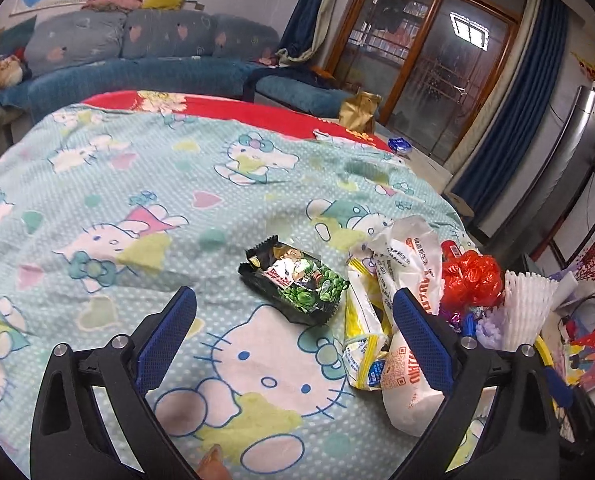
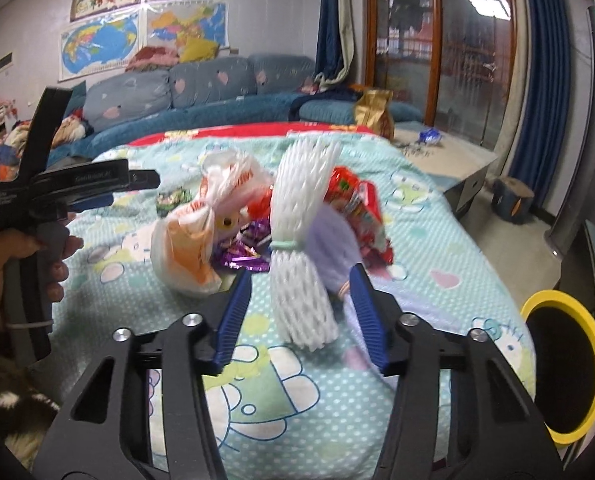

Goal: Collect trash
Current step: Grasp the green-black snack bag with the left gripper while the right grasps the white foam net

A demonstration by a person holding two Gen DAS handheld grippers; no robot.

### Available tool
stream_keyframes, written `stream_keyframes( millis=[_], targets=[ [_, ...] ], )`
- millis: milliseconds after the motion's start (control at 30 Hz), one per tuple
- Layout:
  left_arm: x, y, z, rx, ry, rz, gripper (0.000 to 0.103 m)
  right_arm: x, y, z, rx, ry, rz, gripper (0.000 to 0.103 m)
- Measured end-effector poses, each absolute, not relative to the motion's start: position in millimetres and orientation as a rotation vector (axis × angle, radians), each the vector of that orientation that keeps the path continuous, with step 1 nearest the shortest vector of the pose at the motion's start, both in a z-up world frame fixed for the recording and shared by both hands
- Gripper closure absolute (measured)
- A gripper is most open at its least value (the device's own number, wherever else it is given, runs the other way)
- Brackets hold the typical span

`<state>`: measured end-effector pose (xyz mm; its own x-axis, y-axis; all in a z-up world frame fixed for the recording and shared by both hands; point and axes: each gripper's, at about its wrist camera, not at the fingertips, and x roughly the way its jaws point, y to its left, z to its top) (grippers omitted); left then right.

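Note:
Trash lies in a pile on the Hello Kitty blanket (image 1: 109, 184). A black and green snack wrapper (image 1: 295, 282) lies just ahead of my open, empty left gripper (image 1: 293, 312). To its right are white plastic bags (image 1: 401, 276), a red bag (image 1: 471, 276) and white foam netting (image 1: 527, 308). In the right wrist view my right gripper (image 2: 301, 280) is open, its jaws on either side of the foam netting (image 2: 301, 240), with a lilac net (image 2: 337, 248) behind it. The netting looks blurred. The left gripper also shows at the left of this view (image 2: 133, 188).
A yellow-rimmed black bin (image 2: 565, 364) stands at the right beside the bed. A red snack packet (image 2: 353, 196) and purple foil wrappers (image 2: 245, 254) lie in the pile. A blue sofa (image 1: 137, 60) and glass doors (image 1: 429, 60) are behind. A brown paper bag (image 1: 359, 110) sits far back.

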<state>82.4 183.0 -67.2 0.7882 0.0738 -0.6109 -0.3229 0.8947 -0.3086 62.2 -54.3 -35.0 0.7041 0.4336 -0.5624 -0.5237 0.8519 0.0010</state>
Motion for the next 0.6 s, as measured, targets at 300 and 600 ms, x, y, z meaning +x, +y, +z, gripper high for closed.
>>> stream_keyframes(
  millis=[300,600],
  targets=[
    [102.1,200.0,-93.1,-0.604,0.684,0.165,0.045,66.2,-44.3,-51.7,-0.19,0.653,0.554,0.093],
    [111.0,207.3,-118.4,-0.727,0.753,0.156,0.09,56.7,-45.1,-46.7,-0.198,0.64,0.601,0.101]
  ],
)
